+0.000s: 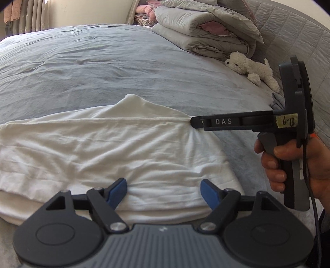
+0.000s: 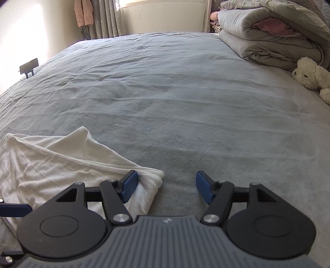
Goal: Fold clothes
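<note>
**White garment on the bed, both grippers spread wide**

A white garment (image 1: 107, 148) lies partly folded on the grey-blue bedspread (image 1: 103, 68), at the near edge of the bed. It is doubled over in layers, with a hemmed edge running across its upper part and a soft peak of cloth rising at the far side.

The left gripper (image 1: 164, 190) hovers low over the near fold of the garment. Its jaws stand wide apart, and the blue pads (image 1: 116, 190) grip nothing; white cloth shows in the gap between them.

The right gripper (image 2: 166, 186) is also spread wide. Its left pad (image 2: 130, 185) sits against the hemmed corner of the garment (image 2: 61, 165), while its other pad is over bare bedspread (image 2: 165, 92). From the left wrist view the same tool (image 1: 237, 122) appears side-on, its tip meeting the right end of the garment's hem; whether the pad actually presses on the cloth or merely rests beside it is hard to tell from either angle. A hand (image 1: 292, 165) holds its grey handle.

Farther back, folded grey quilts (image 1: 206, 33) are stacked near the quilted headboard (image 1: 292, 31), and a white plush toy (image 1: 251, 70) lies just beside them. Curtains (image 2: 103, 18) hang by the far wall.
</note>
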The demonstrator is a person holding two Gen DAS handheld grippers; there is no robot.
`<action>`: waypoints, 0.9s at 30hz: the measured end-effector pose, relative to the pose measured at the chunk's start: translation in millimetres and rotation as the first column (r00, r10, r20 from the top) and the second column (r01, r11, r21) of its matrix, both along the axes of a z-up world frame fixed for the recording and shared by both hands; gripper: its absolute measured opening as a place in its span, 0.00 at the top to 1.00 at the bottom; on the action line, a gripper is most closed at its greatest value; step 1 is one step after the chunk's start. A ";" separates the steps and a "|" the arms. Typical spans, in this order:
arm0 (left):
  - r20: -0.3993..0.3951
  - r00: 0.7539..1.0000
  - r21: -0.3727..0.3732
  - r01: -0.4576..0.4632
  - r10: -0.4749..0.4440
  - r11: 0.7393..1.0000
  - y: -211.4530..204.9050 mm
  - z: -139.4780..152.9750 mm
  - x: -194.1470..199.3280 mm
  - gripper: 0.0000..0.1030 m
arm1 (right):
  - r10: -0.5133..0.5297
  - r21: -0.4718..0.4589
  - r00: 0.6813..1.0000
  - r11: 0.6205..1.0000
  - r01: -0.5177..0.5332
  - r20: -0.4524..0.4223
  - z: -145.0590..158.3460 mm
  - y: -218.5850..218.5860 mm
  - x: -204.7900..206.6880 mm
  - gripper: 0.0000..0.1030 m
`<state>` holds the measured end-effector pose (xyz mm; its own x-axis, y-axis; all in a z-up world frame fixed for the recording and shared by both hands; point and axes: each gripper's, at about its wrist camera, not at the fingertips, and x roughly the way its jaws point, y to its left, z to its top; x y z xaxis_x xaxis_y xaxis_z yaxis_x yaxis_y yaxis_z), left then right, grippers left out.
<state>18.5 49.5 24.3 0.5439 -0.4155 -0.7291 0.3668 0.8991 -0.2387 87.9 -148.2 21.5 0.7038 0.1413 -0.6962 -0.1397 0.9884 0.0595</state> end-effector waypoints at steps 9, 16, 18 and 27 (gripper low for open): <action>0.008 1.000 0.025 0.012 -0.012 1.000 -2.9 -1.0 -6.1 0.22 | -0.052 -0.033 0.996 0.998 0.055 0.067 -5.4 -2.0 4.8 0.36; -0.009 1.000 -0.038 -0.018 0.017 0.999 13.8 7.5 -1.8 0.22 | -0.075 0.000 0.992 0.997 0.075 0.102 19.6 -8.9 -9.3 0.36; -0.006 0.999 -0.059 -0.046 0.045 0.997 22.8 11.7 -0.1 0.22 | -0.044 0.007 0.993 0.999 0.043 0.113 28.5 -4.6 -18.4 0.36; -0.036 0.978 -0.088 -0.209 0.207 0.974 56.1 13.4 17.8 0.22 | 0.108 -0.024 0.994 0.994 -0.107 0.019 22.4 27.0 -53.0 0.36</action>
<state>36.3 105.6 37.7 0.6063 -0.3605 -0.7088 0.1668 0.9292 -0.3299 34.9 -121.2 43.9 0.6994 0.2010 -0.6859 -0.2461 0.9687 0.0329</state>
